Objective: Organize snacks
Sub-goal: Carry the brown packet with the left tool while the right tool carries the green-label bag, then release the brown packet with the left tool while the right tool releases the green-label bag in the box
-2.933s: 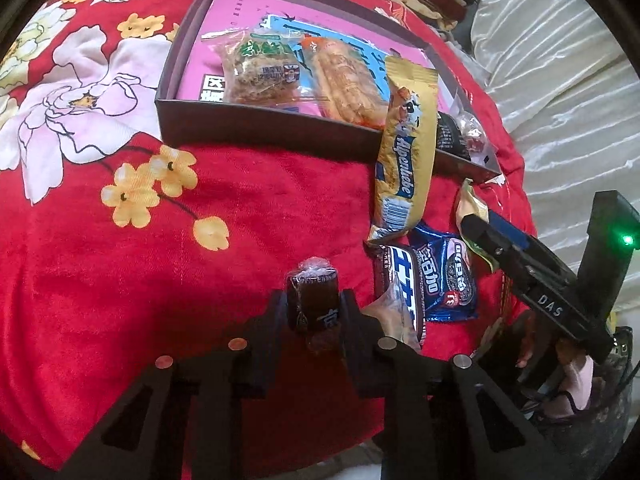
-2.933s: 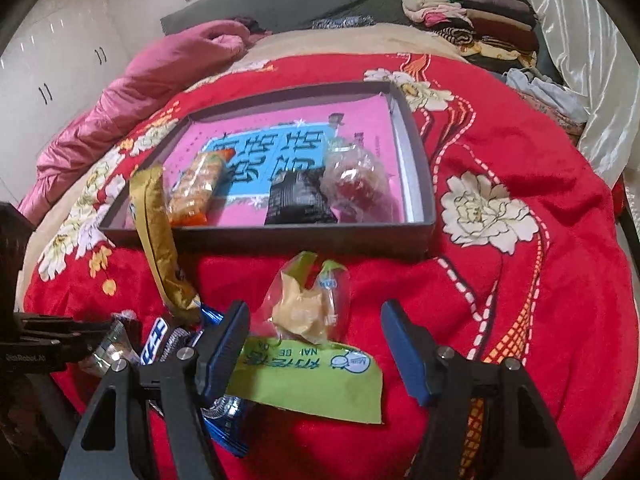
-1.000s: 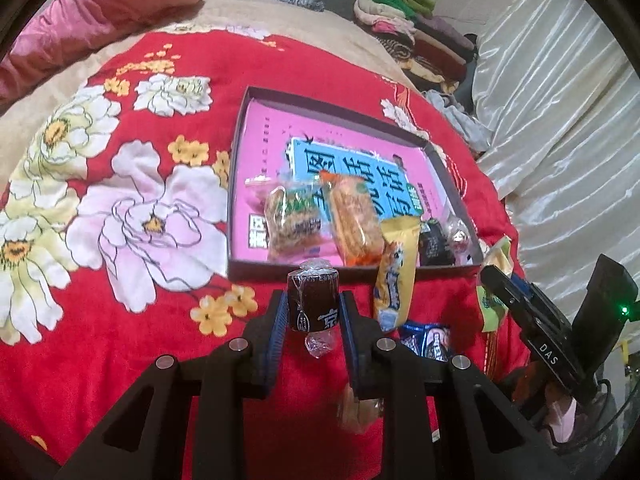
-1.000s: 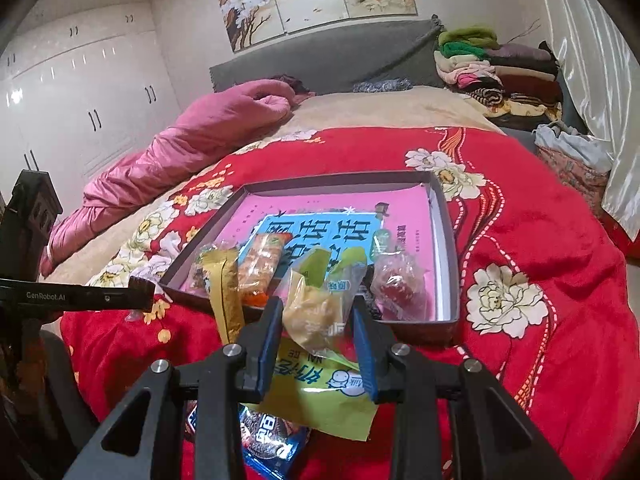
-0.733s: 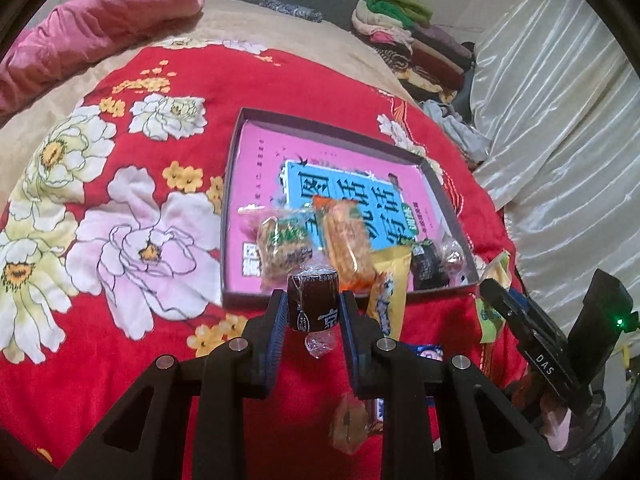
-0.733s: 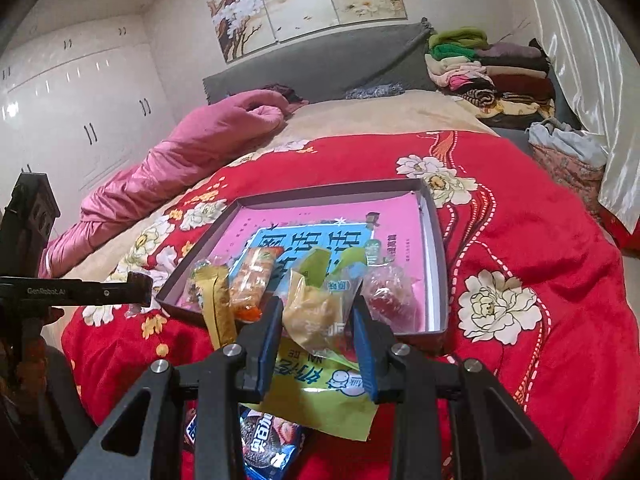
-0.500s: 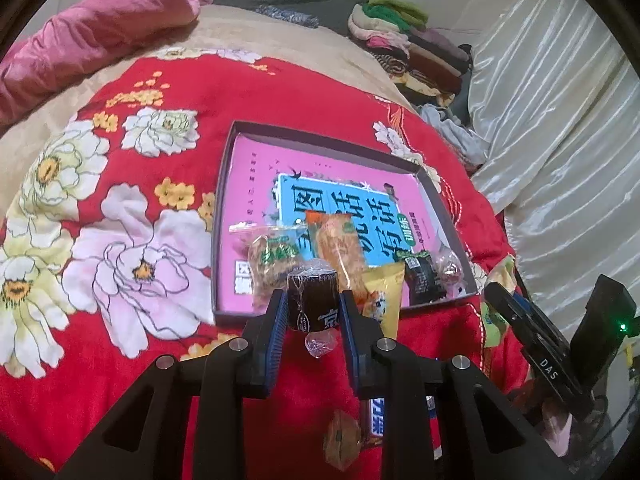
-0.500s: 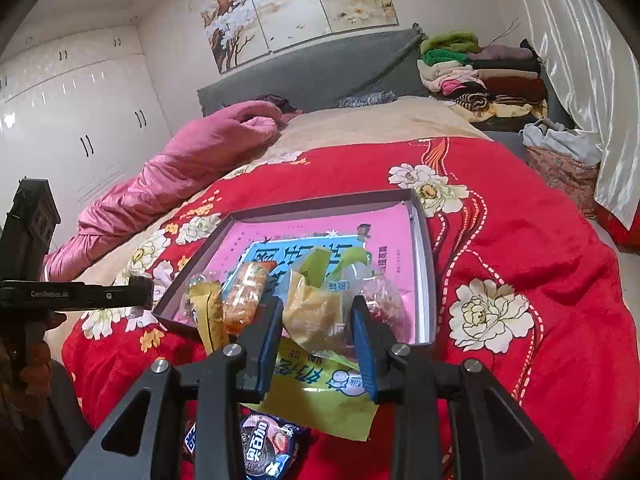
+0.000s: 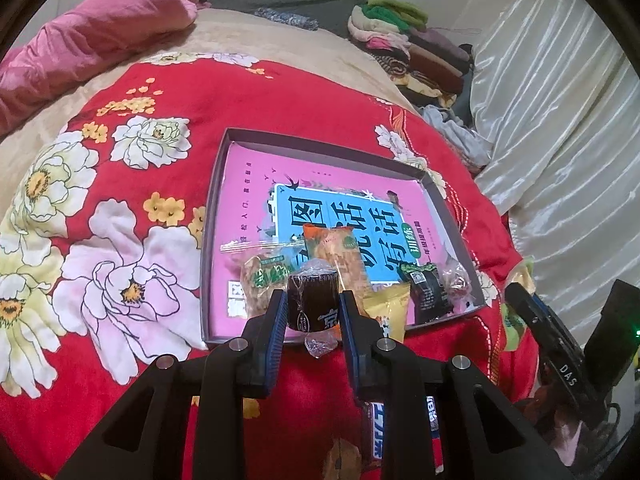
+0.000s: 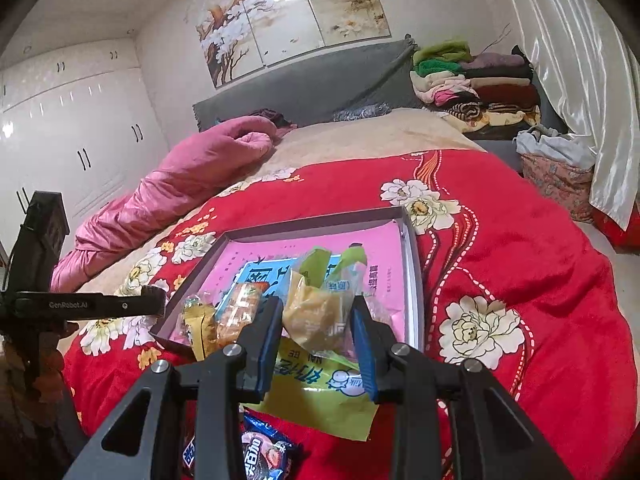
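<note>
My left gripper (image 9: 313, 309) is shut on a dark brown wrapped candy (image 9: 313, 300), held above the near wall of the pink-lined box (image 9: 212, 208). Several snack packets lie along the box's near side, among them an orange packet (image 9: 336, 256) and a black one (image 9: 426, 292). In the right wrist view my right gripper (image 10: 318, 322) is shut on a clear packet with a yellow pastry (image 10: 316, 314), lifted in front of the box (image 10: 412, 264). A yellow-green packet (image 10: 320, 388) lies on the blanket below it.
The box rests on a red floral blanket (image 9: 120, 216) spread over a bed. Blue cookie packets (image 10: 260, 454) lie near the blanket's front edge. A pink quilt (image 10: 192, 176), folded clothes (image 10: 472, 80) and a white curtain (image 9: 560, 120) surround the bed.
Both grippers have risen and tilted up with their snacks still held, so the box and bed sit lower and farther in both views. The left one has moved toward the box.
</note>
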Tool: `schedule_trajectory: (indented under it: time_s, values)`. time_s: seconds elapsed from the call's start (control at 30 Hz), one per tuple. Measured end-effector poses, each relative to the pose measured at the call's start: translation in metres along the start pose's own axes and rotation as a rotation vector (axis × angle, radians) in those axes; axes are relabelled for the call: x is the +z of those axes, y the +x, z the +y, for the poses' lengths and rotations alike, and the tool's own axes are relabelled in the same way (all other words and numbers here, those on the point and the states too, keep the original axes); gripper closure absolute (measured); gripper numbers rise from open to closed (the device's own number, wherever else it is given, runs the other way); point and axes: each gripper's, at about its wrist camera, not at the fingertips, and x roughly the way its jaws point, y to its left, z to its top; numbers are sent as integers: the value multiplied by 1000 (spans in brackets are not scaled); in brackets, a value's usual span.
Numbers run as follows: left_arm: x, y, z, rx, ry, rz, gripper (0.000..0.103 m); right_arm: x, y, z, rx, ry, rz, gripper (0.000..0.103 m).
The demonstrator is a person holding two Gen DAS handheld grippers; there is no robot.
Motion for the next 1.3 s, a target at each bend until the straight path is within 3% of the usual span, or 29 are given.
schedule_trajectory:
  time_s: [1.3]
  values:
    - [4,49,-10,11,46,56,76,11,46,11,-11,-61,17,68]
